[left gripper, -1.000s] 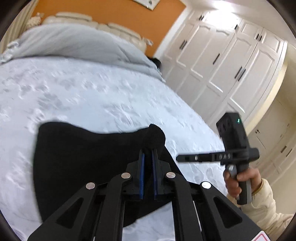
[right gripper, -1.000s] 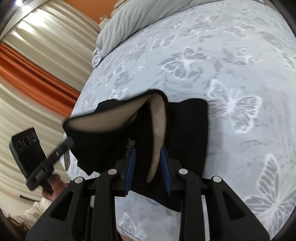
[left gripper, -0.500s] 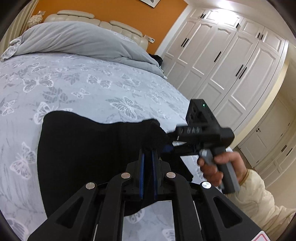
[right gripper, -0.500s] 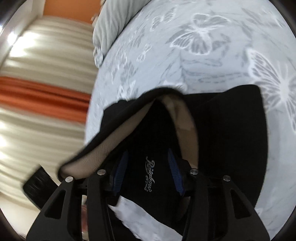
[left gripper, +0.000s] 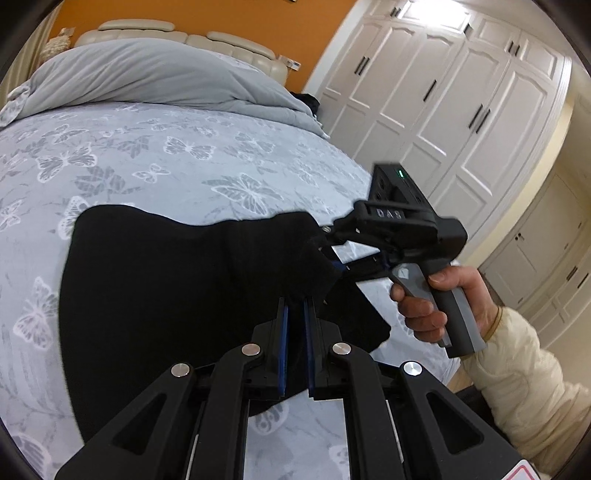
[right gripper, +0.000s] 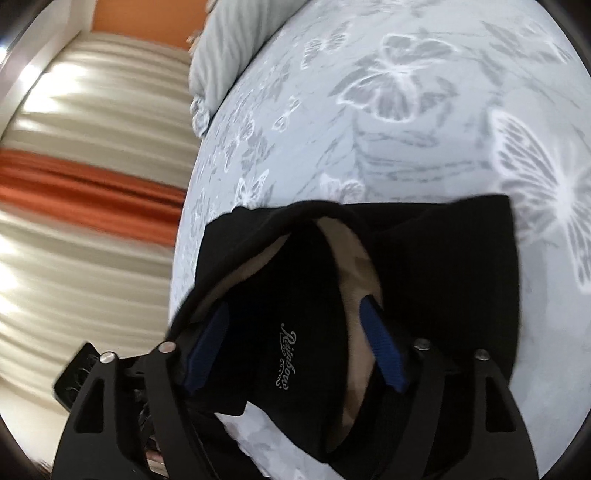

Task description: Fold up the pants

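While the black pants lie folded on the butterfly bedspread, we keep our left tongs clenched on a raised fold of them. Our right tongs, just right of the left pair, have just been spreading; their blue pads stand wide, loose cloth between them. Beyond both lie a grey duvet and white wardrobe.

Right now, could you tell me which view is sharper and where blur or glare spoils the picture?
Left wrist view: mostly sharp, fisheye-bent at the edges, with ceiling-light glare on the wardrobe doors; the black pants show no detail. Right wrist view: softer, the curtains smeared into streaks, though the script logo on the pants stays legible.
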### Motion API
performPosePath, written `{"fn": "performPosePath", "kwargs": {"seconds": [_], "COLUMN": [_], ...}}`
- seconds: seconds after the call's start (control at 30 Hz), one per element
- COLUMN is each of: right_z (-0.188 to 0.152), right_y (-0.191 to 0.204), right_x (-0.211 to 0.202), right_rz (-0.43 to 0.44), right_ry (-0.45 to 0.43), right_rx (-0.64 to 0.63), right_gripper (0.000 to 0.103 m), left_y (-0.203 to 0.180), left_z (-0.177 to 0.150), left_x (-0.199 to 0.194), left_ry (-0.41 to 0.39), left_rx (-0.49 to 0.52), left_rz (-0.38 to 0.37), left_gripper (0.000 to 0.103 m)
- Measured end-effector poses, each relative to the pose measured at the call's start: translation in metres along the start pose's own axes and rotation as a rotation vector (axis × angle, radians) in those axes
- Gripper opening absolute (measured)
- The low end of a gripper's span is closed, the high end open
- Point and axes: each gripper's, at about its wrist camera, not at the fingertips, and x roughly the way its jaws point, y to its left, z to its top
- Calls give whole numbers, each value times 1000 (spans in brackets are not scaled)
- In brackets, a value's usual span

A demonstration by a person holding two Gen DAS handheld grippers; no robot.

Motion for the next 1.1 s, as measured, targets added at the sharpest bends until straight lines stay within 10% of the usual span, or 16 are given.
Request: {"fn": "performPosePath", "kwargs": {"seconds": [0.53, 1.0, 1.1], "right_z": [-11, -11, -17], "right_y": [12, 6, 18], "right_x": [-24, -8, 8], "right_rz": [141, -34, -45], "right_ry": [41, 44, 66], "right_rx": [-69, -128, -177], "right_gripper": [72, 72, 51], "left_y": [-1, -4, -6], "left_z": [-6, -6, -8], "left_x": [1, 12, 15], "left_ry": [29, 47, 57], "left_rx": [12, 21, 34], "left_rz": [6, -5, -2], "left_gripper": [7, 7, 8]}}
